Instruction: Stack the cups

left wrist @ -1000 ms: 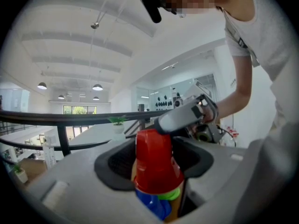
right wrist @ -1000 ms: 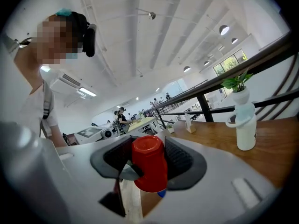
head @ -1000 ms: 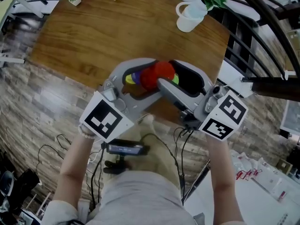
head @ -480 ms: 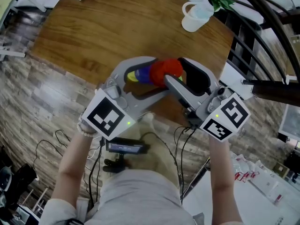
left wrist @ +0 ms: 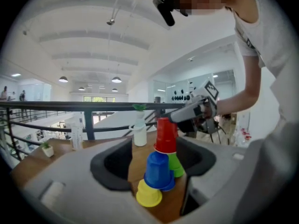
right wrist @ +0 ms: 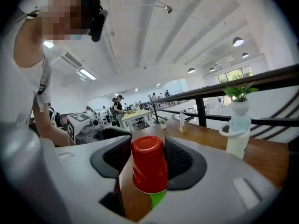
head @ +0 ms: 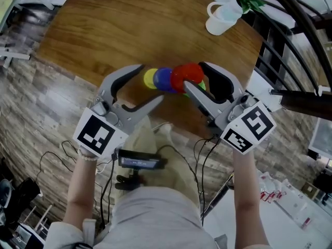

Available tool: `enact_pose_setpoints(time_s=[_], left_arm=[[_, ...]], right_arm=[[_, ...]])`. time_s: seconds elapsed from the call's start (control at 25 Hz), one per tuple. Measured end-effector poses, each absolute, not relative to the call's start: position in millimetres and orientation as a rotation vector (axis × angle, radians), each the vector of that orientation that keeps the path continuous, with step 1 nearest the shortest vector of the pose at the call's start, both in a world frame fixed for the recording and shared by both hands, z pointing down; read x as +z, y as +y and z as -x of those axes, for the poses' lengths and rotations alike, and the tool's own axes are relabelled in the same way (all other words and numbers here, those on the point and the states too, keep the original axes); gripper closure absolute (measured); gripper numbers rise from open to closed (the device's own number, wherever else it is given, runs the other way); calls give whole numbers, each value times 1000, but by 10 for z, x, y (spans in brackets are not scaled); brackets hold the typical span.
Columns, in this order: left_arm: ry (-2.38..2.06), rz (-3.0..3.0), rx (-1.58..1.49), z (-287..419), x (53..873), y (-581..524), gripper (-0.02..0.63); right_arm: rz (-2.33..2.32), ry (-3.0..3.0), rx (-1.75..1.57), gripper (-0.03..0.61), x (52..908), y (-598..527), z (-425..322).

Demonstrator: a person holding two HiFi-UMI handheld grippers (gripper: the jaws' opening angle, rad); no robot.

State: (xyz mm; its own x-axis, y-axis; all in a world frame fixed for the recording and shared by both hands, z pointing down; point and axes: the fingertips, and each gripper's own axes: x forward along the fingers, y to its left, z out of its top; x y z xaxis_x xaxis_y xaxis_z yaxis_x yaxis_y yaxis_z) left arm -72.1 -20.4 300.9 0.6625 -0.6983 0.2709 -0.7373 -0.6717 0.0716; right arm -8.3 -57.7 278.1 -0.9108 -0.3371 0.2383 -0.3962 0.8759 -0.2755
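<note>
Between the jaws of my right gripper [head: 197,79] stands the red cup [right wrist: 149,167], mouth down, both pads closed against its sides. It sits over the green cup [right wrist: 158,197], whose rim pokes out below the red cup's rim, so I judge that pair is nested or nearly so.

Just beside the red cup, on the side toward my left hand, is the blue cup [left wrist: 159,169], also mouth down and leaning a little. Just past that, further from the red cup, is the yellow cup [left wrist: 148,195]. I can't tell whether the blue cup rests on the yellow cup or merely stands close behind it.

My left gripper [head: 149,84] has just been opening and its jaws stand wide apart. The yellow cup is at their mouth, but neither pad presses on it.

What matters for the next move is that the two loose cups form a row running from the red cup straight toward the left gripper. That puts the left hand nearer to both, with the yellow cup first in reach. Their long axes are roughly upright, so a level side grip suits them.

All of it stands on the wooden table [head: 114,30], near the edge closest to me.
</note>
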Motion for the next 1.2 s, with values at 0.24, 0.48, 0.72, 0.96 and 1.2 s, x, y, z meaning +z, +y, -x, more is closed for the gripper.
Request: enact_pose_setpoints(time_s=[0.24, 0.48, 0.72, 0.96, 1.2], left_arm=[[-1239, -2666, 352, 888, 3052, -161, 327], [-1261, -2655, 359, 905, 3071, -145, 327], [-1270, -2649, 361, 917, 3072, -154, 327], [-1271, -2645, 356, 919, 3087, -182, 327], [-1275, -2647, 343, 928, 3055, -187, 327]], right_arm=[[-559, -2859, 454, 351, 2829, -579, 106], [-563, -2869, 468, 351, 2821, -580, 104], [-542, -2861, 449, 351, 2830, -553, 127], [-503, -2841, 398, 350, 2841, -520, 160], [-523, -2853, 403, 350, 2785, -537, 142]])
